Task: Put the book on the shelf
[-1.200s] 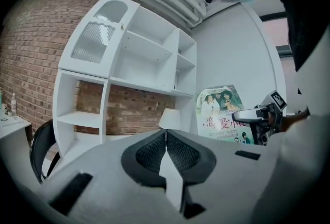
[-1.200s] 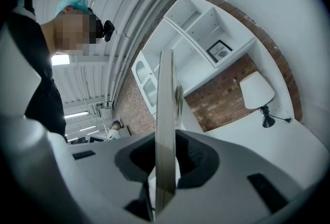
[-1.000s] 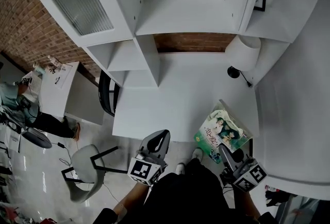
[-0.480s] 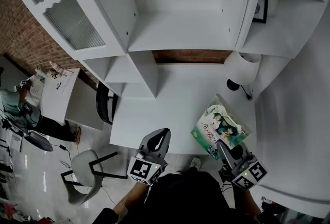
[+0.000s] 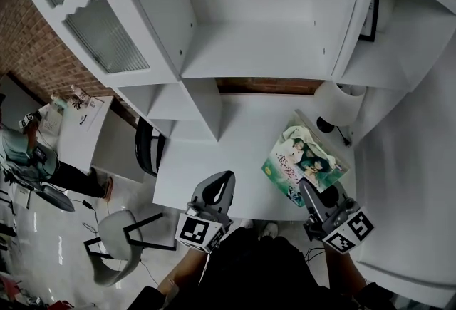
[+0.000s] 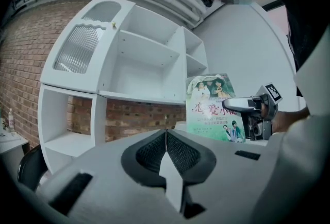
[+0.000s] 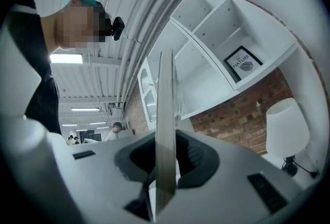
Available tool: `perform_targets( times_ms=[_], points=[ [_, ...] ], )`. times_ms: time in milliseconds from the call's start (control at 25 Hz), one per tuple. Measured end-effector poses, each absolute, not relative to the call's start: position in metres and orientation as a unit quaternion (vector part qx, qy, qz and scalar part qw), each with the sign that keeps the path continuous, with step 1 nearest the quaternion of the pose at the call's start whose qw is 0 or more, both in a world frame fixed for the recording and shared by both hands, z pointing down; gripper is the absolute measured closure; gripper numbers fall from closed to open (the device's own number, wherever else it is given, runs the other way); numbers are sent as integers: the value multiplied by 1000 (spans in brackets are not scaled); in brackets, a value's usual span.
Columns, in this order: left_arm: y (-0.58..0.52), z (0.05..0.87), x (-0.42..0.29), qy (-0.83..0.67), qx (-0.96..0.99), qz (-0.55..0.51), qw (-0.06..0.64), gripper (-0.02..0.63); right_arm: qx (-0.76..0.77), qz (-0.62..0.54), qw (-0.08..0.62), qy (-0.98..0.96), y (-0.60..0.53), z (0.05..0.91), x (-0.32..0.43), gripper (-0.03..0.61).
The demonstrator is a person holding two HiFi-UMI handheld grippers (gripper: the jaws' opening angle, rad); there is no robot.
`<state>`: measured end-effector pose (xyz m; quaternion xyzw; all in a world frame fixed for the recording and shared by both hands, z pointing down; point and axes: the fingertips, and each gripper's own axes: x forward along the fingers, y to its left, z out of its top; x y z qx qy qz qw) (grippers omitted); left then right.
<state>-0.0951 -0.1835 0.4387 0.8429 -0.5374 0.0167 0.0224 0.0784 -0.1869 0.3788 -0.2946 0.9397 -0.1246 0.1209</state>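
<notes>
The book has a green cover with people pictured on it. My right gripper is shut on its near edge and holds it up over the right front part of the white desk. The left gripper view has the book standing upright with its cover facing the camera, and the right gripper clamped on its side. In the right gripper view only the book's thin edge runs up between the jaws. My left gripper is shut and holds nothing, at the desk's front edge. The white shelf stands open behind the desk.
A white lamp stands at the desk's back right, close to the book. A framed picture sits in the right-hand shelf compartment. Small cubbies rise at the desk's left. A black chair and a grey chair stand on the floor to the left.
My right gripper has carried the book a little farther from the desk's front edge, toward the lamp and shelf. The left gripper has hardly moved.
</notes>
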Motion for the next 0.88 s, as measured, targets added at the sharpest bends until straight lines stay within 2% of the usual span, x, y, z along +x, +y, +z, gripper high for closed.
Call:
perform_targets(
  times_ms=[400, 520, 880],
  points=[
    [-213, 406, -99, -506, 863, -6, 20, 594, -335, -63, 137, 930, -229, 322, 67, 500],
    [-225, 401, -105, -495, 869, -14, -1, 594, -342, -52, 140, 928, -248, 308, 64, 500],
    [-238, 382, -106, -481, 876, -23, -5, 594, -373, 8, 129, 919, -264, 276, 56, 500]
  ],
)
